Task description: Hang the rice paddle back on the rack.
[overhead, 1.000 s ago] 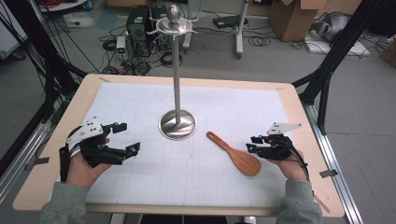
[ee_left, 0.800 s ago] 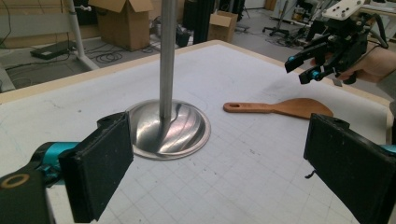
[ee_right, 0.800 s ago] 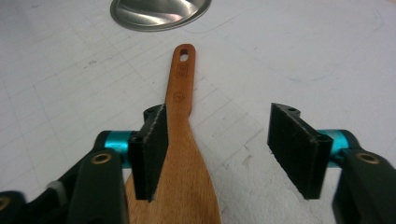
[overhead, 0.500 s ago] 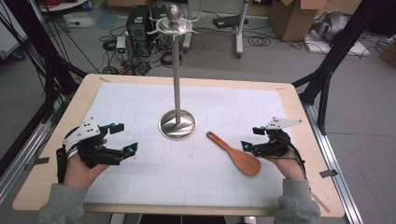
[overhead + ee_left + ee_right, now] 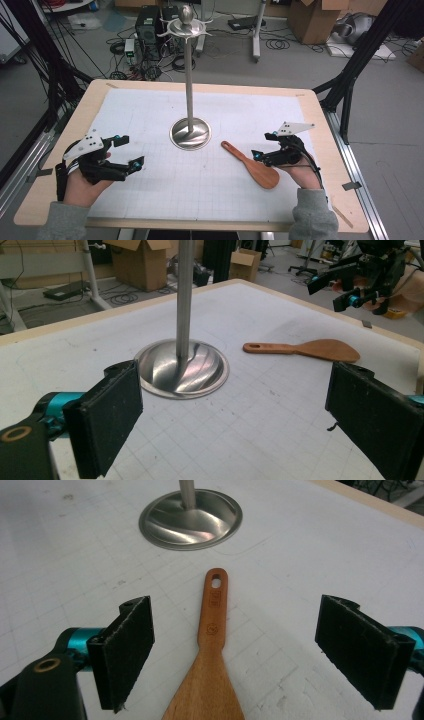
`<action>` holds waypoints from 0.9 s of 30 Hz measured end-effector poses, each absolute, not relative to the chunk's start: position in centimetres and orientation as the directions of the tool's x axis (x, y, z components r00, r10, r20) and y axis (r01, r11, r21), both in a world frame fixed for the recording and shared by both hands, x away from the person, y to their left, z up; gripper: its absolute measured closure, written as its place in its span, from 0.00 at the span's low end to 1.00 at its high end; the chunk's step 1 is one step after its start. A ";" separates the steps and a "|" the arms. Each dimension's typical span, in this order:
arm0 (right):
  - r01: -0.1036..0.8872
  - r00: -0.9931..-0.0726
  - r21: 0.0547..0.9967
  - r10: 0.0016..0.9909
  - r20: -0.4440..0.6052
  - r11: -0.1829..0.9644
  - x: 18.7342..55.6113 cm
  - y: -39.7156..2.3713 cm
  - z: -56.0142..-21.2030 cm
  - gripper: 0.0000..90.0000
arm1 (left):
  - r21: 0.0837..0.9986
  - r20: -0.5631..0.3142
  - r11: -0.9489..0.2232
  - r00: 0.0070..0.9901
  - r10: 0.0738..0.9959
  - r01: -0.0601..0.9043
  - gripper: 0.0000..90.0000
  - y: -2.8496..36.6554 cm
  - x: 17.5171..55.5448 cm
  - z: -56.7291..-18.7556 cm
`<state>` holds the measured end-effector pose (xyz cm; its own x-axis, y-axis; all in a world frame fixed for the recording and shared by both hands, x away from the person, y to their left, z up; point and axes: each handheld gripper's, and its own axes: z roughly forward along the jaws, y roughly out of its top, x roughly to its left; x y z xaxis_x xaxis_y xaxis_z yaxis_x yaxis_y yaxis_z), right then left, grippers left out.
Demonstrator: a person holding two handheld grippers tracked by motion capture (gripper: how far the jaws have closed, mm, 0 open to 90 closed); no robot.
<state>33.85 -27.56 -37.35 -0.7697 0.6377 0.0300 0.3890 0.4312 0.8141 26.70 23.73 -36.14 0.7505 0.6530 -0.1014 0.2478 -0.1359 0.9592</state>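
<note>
The wooden spatula (image 5: 209,656) lay flat on the white grid mat (image 5: 150,105), its blade just below and between the right gripper (image 5: 265,147)'s pads, touching neither, its handle pointing away toward the steel stand base (image 5: 190,518). That gripper's jaws had just been opening and stood wide apart. The left gripper (image 5: 126,151), well apart on the mat's far side, also gaped, holding nothing.
</note>
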 end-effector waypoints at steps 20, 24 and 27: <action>0.444 -0.762 0.712 0.647 -0.019 0.544 35.9 -23.3 -38.6 0.17 | 0.958 -0.102 -0.128 0.720 0.686 0.257 0.10 25.4 25.3 -36.2; 0.453 -0.766 0.692 0.643 -0.021 0.563 36.2 -22.9 -39.1 0.17 | 0.958 -0.102 -0.127 0.721 0.685 0.256 0.10 25.3 25.2 -36.2; 0.456 -0.768 0.680 0.640 -0.025 0.574 36.3 -22.6 -39.4 0.18 | 0.957 -0.100 -0.132 0.722 0.684 0.257 0.10 25.3 25.2 -36.2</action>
